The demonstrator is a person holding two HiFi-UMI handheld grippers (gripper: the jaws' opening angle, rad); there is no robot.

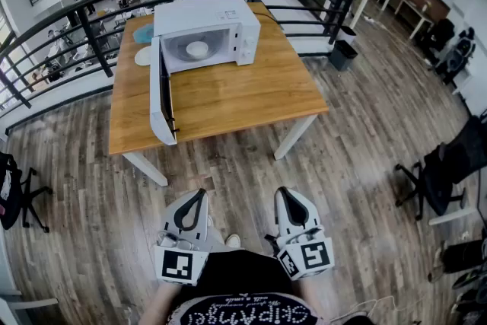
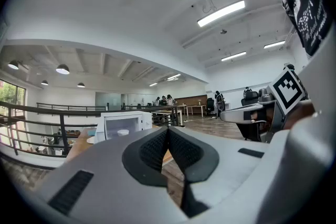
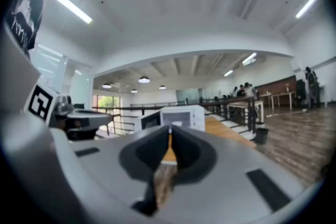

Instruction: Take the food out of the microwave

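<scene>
Closest to me, the left gripper (image 1: 199, 195) and the right gripper (image 1: 283, 194) are level in front of my body. Both have their jaws pressed together with nothing between them. Beyond them a stretch of wooden floor (image 1: 228, 186) separates me from the table (image 1: 228, 99), so I judge the step in hand to be the approach. The microwave door (image 1: 161, 91) hangs wide open on the left and reaches toward the table's near edge. I would walk in to the right of it, keep both grippers level, and spread 1 gripper's jaws before it enters the cavity. Further back on the table stands the white microwave (image 1: 221, 23), and the food (image 1: 197, 49) sits in the middle of its cavity. It is a small, round, pale dish, low and shallow. What it holds I cannot tell from here. I would take it by the rim and draw it out flat.
</scene>
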